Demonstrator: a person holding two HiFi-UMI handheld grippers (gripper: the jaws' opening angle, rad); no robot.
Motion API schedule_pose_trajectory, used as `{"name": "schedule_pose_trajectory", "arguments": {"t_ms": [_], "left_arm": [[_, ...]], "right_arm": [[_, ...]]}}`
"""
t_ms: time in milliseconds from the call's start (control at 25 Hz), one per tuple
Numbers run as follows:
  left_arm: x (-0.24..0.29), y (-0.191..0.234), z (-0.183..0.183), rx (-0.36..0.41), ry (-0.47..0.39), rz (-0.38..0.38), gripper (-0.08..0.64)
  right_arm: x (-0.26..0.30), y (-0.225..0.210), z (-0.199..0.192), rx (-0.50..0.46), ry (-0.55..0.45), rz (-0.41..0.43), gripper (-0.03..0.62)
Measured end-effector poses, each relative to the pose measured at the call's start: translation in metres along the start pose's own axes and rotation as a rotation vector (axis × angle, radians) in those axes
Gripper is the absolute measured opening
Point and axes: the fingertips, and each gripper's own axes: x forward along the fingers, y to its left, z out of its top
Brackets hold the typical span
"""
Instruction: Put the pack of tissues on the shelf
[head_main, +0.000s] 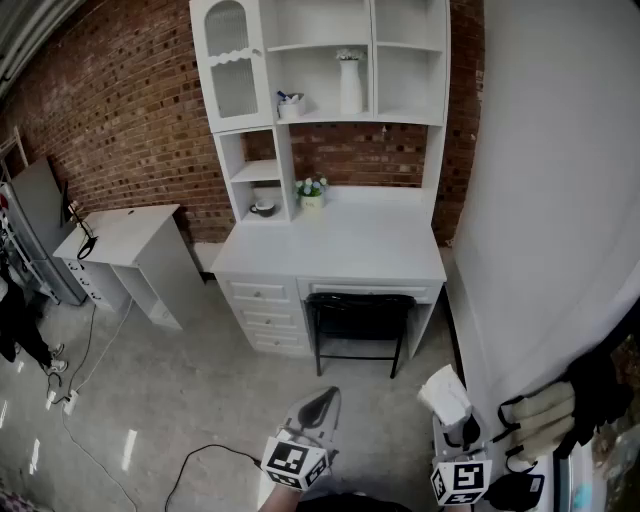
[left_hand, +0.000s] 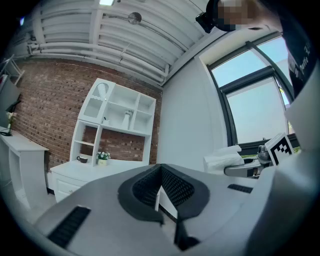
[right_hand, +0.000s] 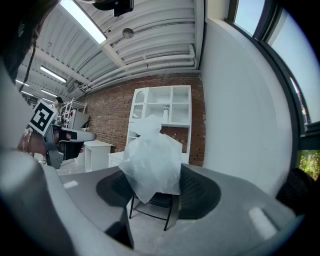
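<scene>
The pack of tissues (head_main: 446, 394), white in thin clear wrap, sits between the pads of my right gripper (head_main: 455, 418) low at the right of the head view. In the right gripper view the pack (right_hand: 152, 160) fills the jaws, and my right gripper (right_hand: 157, 189) is shut on it. My left gripper (head_main: 322, 402) hangs low in the middle, its jaws together with nothing in them; the left gripper view shows the pads (left_hand: 172, 186) meeting. The white shelf unit (head_main: 330, 60) stands on a white desk (head_main: 350, 245) against the brick wall, well ahead of both grippers.
A black chair (head_main: 358, 320) is tucked under the desk. The shelves hold a white vase (head_main: 350, 85), a small flower pot (head_main: 312, 192) and a cup (head_main: 263, 208). A small white table (head_main: 125, 235) stands at the left, a white wall (head_main: 560, 200) at the right. A black cable (head_main: 200, 460) lies on the floor.
</scene>
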Motion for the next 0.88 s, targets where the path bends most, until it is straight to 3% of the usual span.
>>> {"name": "schedule_pose_trajectory", "arguments": {"t_ms": [360, 560, 880], "left_arm": [[-0.007, -0.01, -0.012, 0.008, 0.03, 0.003, 0.011], [-0.014, 0.009, -0.014, 0.023, 0.033, 0.053, 0.011], [0.002, 0.025, -0.007, 0.103, 0.023, 0.058, 0.011]], "right_arm": [[-0.006, 0.004, -0.013, -0.003, 0.028, 0.006, 0.221], [-0.008, -0.008, -0.015, 0.037, 0.02, -0.015, 0.227], [0.007, -0.014, -0.007, -0.028, 0.012, -0.038, 0.233]]}}
